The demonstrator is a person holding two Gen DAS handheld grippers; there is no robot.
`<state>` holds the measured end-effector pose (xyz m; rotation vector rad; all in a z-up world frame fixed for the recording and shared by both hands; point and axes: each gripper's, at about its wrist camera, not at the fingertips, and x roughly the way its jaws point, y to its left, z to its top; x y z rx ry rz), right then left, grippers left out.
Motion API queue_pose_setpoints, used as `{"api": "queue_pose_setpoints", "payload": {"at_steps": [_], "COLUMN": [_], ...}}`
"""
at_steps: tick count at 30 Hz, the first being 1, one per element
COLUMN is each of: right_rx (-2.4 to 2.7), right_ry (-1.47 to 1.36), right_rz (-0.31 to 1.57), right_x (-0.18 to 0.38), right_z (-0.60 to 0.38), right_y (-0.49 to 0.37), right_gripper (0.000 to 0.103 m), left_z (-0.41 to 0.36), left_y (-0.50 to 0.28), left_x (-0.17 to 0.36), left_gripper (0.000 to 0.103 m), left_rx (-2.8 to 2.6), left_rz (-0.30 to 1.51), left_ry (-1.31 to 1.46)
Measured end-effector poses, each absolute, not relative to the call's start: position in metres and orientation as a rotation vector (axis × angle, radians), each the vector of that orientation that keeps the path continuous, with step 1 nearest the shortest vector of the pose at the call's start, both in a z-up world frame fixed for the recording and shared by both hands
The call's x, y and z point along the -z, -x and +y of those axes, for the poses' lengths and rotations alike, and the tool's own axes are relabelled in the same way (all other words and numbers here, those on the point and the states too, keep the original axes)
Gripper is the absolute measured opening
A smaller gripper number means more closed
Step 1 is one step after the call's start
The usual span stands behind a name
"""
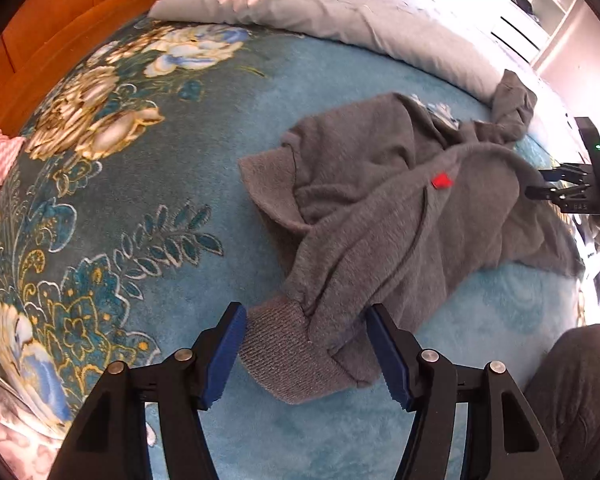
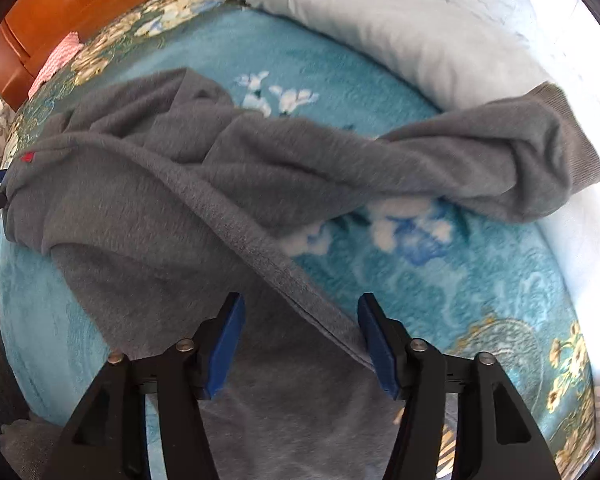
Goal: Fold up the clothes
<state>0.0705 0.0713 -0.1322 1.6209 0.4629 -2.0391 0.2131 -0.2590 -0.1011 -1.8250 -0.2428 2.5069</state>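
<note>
Two grippers sit at opposite ends of a grey fleece sweatshirt (image 1: 400, 216) that lies crumpled on a teal floral blanket (image 1: 148, 184), so the job looks to be at its start: the garment must be spread flat before any fold. The left gripper (image 1: 306, 354) has its blue pads spread wide either side of a ribbed cuff (image 1: 296, 360), grasping nothing. The right gripper (image 2: 300, 336) is likewise released, jaws apart over the hem edge (image 2: 300, 284) that runs between them. The next move, I judge, calls for each to close on its bit of cloth and draw the fabric outward (the far sleeve (image 2: 500, 160) is twisted and resting against a pale grey quilt (image 2: 400, 28)). The fleece is soft and nappy, with a small red tag (image 1: 441, 181) on the chest; the cuffs are tighter knit. The blanket is plush, likely to drag on the cloth.
</note>
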Motion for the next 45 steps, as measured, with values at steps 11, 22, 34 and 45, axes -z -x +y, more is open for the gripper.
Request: {"api": "queue_pose_setpoints", "payload": {"at_steps": [11, 22, 34, 45], "right_rx": [2.097, 2.4, 1.948, 1.997], "right_ry": [-1.707, -1.36, -1.696, -1.657], "right_rz": [0.453, 0.238, 0.284, -0.073], "right_x": [0.126, -0.01, 0.099, 0.075], "right_z": [0.077, 0.101, 0.096, 0.156], "right_y": [-0.101, -0.108, -0.202, -0.19], "right_gripper": [0.007, 0.006, 0.006, 0.015], "left_z": [-0.238, -0.261, -0.254, -0.292], "left_y": [-0.231, -0.223, -0.319, -0.334], "left_x": [0.095, -0.033, 0.083, 0.054], "left_gripper": [0.022, 0.019, 0.022, 0.052], "left_rx": [-2.62, -3.045, -2.731, -2.651], "left_rz": [-0.097, -0.015, -0.338, -0.816], "left_ry": [1.85, 1.311, 1.767, 1.62]}}
